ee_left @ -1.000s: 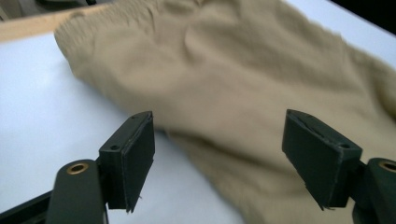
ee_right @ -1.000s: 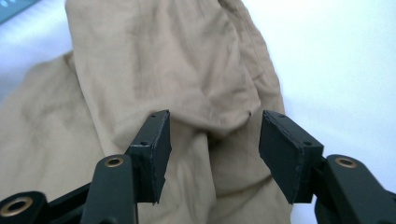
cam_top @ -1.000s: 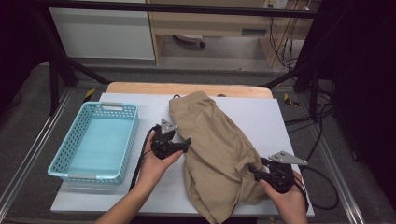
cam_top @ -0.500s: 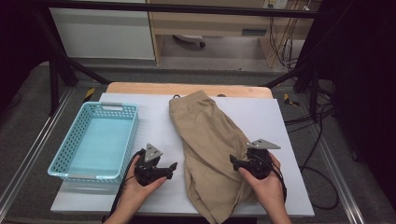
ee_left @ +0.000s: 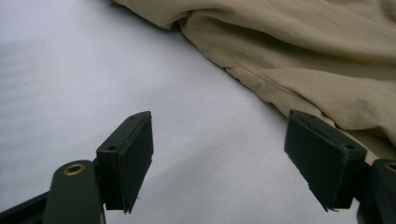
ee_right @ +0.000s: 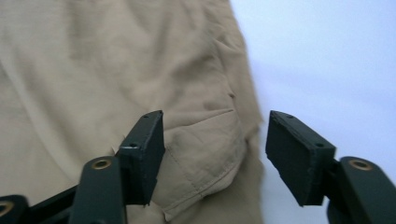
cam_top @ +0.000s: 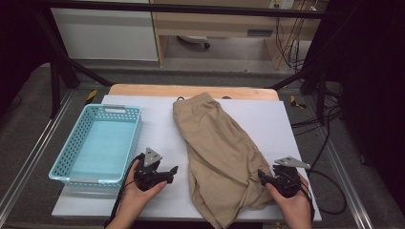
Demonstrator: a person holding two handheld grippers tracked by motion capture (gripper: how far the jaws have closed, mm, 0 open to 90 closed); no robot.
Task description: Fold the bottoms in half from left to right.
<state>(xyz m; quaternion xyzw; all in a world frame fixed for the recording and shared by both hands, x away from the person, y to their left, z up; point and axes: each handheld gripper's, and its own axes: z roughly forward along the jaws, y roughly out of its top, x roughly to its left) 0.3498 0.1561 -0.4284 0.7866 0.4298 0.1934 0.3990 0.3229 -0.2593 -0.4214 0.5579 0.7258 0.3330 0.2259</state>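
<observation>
A pair of tan shorts (cam_top: 215,143) lies spread lengthwise on the white table (cam_top: 157,124), waistband at the far end. My left gripper (cam_top: 173,170) rests low near the front edge, just left of the shorts. It is open, and in the left gripper view (ee_left: 217,135) bare table shows between the jaws, with the shorts' hem (ee_left: 303,56) beyond them. My right gripper (cam_top: 260,174) points at the shorts' near right corner. In the right gripper view (ee_right: 215,135) its jaws have just been closing and straddle the folded hem (ee_right: 201,158), pads apart from the cloth.
A light blue plastic basket (cam_top: 134,138) stands with nothing in it at the table's left. Black cables trail off the right side (cam_top: 329,191). A wooden strip (cam_top: 191,90) borders the far edge, with dark frame rails around the table.
The left gripper has come back from mid-table toward the front edge. The right gripper moved in over the shorts, then drew back to their right corner.
</observation>
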